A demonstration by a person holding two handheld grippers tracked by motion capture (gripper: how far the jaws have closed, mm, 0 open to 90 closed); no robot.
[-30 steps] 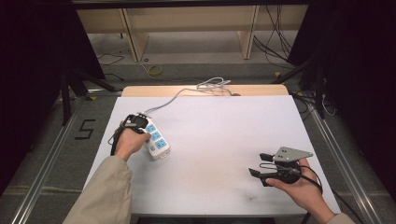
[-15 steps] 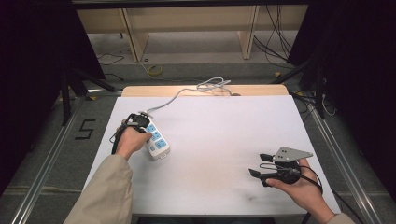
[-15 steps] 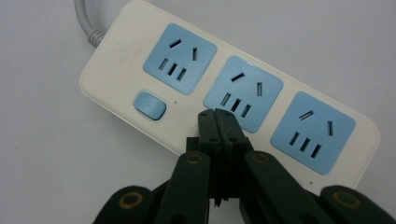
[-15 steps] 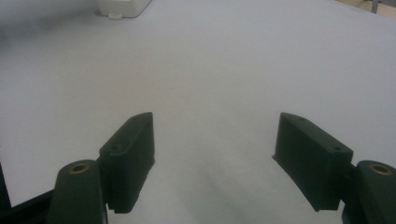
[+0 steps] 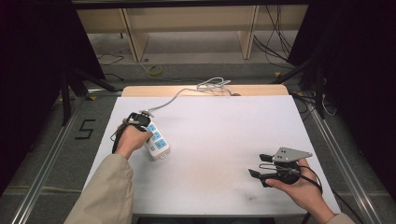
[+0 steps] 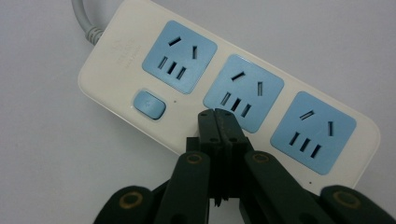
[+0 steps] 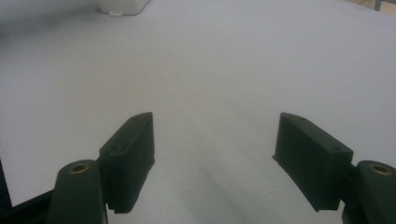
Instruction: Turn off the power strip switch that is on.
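Note:
A cream power strip (image 5: 157,140) with three blue sockets and a blue switch (image 6: 149,104) lies flat at the left of the white table (image 5: 224,140). My left gripper (image 5: 144,128) is over it, its jaws pressed together with nothing between them. In the left gripper view the left gripper (image 6: 217,114) has its tips at the near edge of the middle socket (image 6: 243,92); I cannot tell whether they touch it. My right gripper (image 5: 259,164) rests low at the table's right front, and in its own view the right gripper (image 7: 215,126) is open and empty over bare table.
The strip's grey cable (image 5: 187,91) runs to the back edge and coils on a wooden board (image 5: 261,89). Wooden shelving (image 5: 187,28) stands on the floor behind. A "5" mark (image 5: 85,129) lies left of the table. The strip's end (image 7: 122,5) shows far off in the right gripper view.

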